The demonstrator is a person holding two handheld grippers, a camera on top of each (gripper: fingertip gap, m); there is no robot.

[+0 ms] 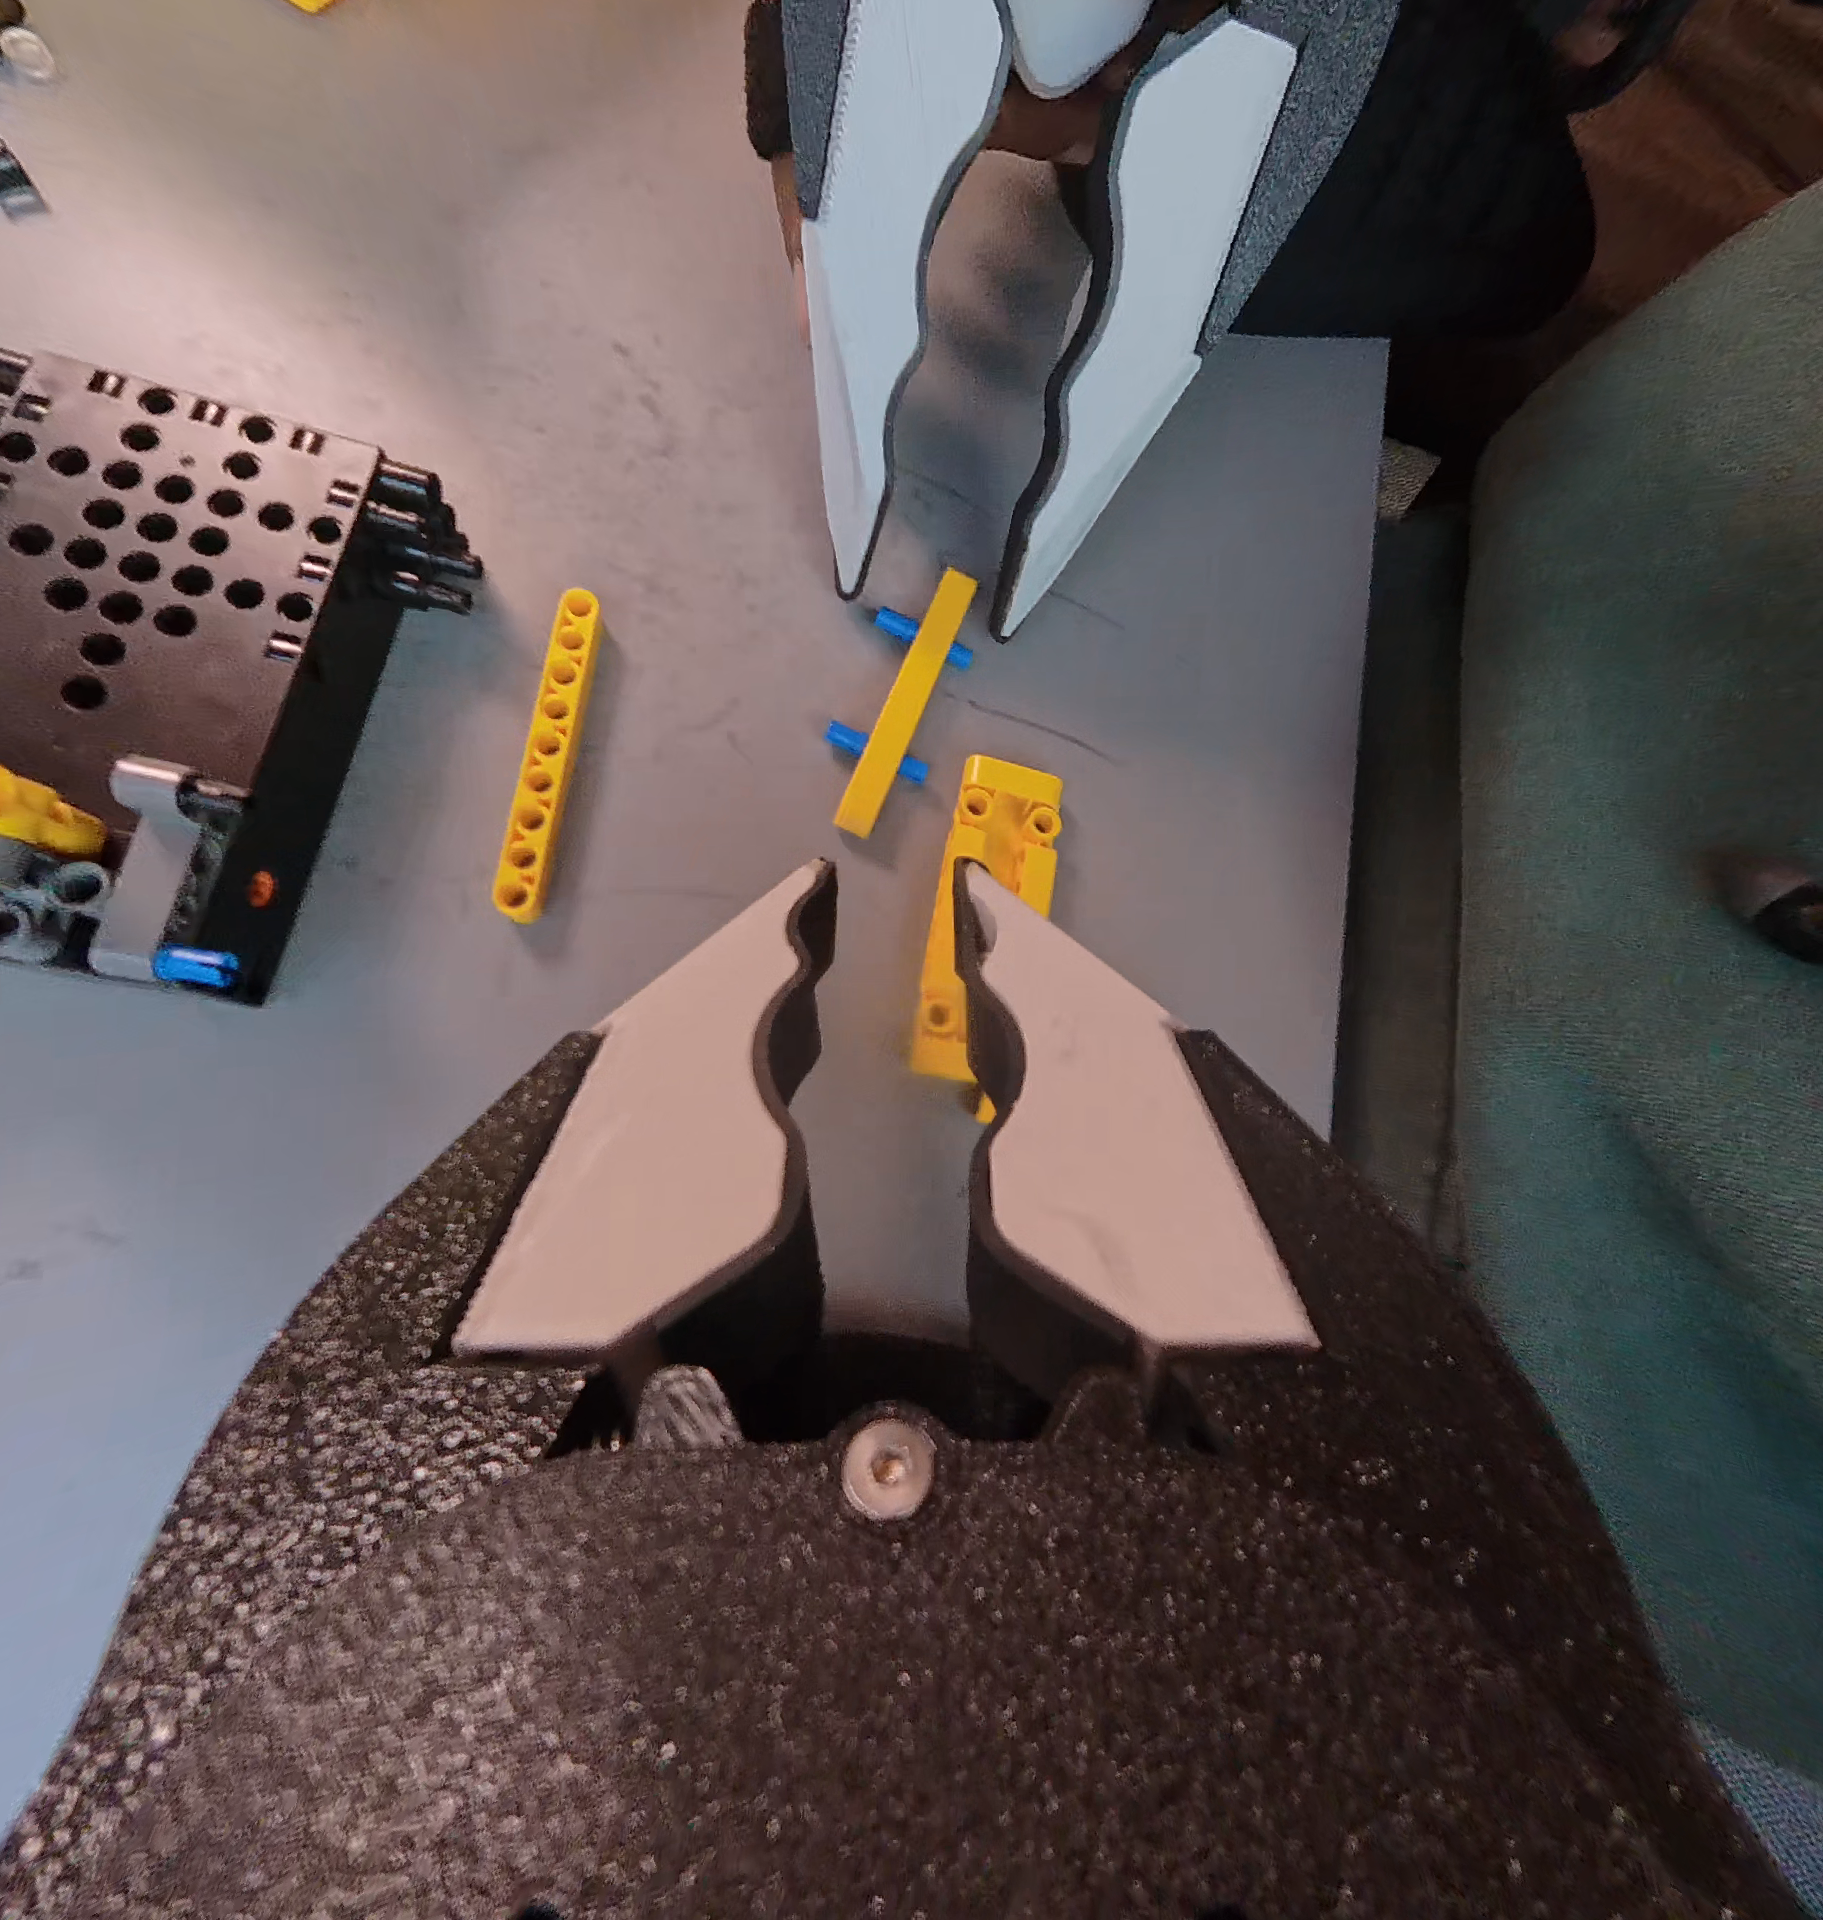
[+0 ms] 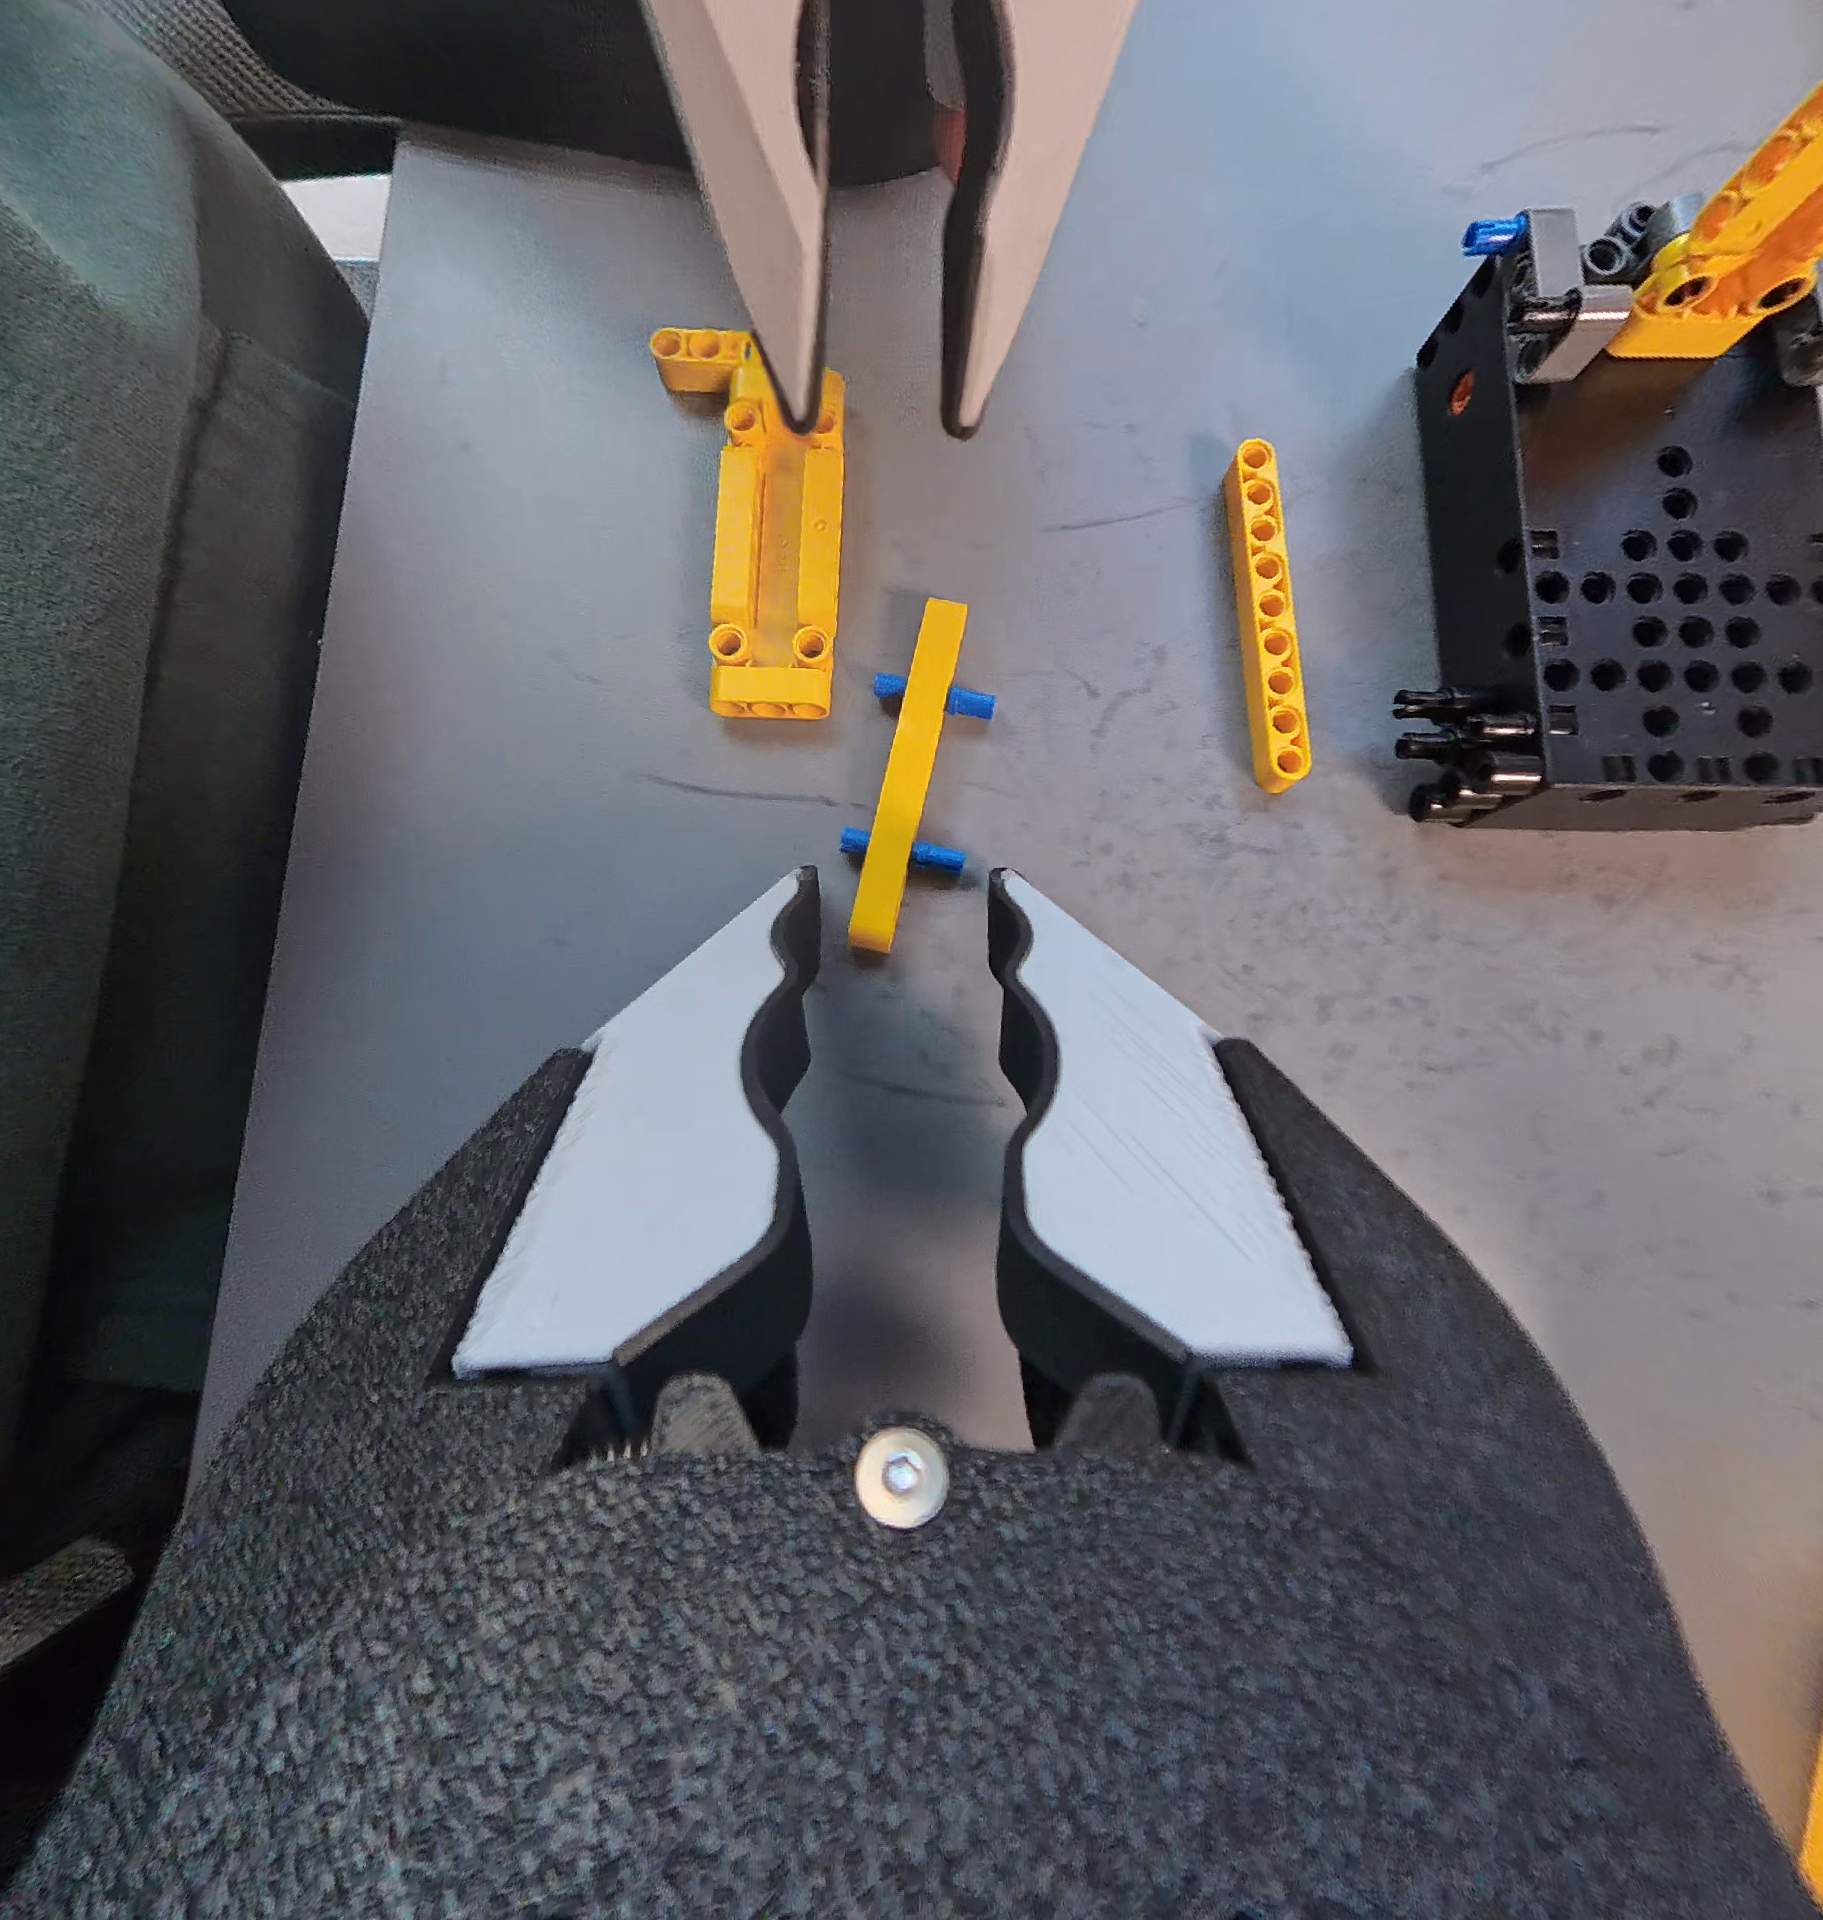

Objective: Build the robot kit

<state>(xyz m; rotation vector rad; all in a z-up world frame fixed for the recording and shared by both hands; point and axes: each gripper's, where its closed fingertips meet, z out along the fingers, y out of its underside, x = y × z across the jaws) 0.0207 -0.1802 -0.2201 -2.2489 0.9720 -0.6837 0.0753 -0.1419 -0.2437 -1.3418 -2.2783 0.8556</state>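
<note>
- Left wrist view: your left gripper [image 1: 894, 871] hangs open, empty, one finger over the ribbed yellow panel [image 1: 995, 894] on the grey worktop [image 1: 626, 312]. Closing there could nudge the panel.
- Right wrist view: your right gripper [image 2: 902, 875] is open, straddling the near end of the smooth yellow beam [image 2: 909, 774]. Its blue pins [image 2: 933, 698] prop it on edge, so a brush may topple it.

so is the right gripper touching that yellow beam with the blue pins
Apart. The right wrist view shows the right gripper open, grey table visible between each fingertip and the yellow beam.
</note>
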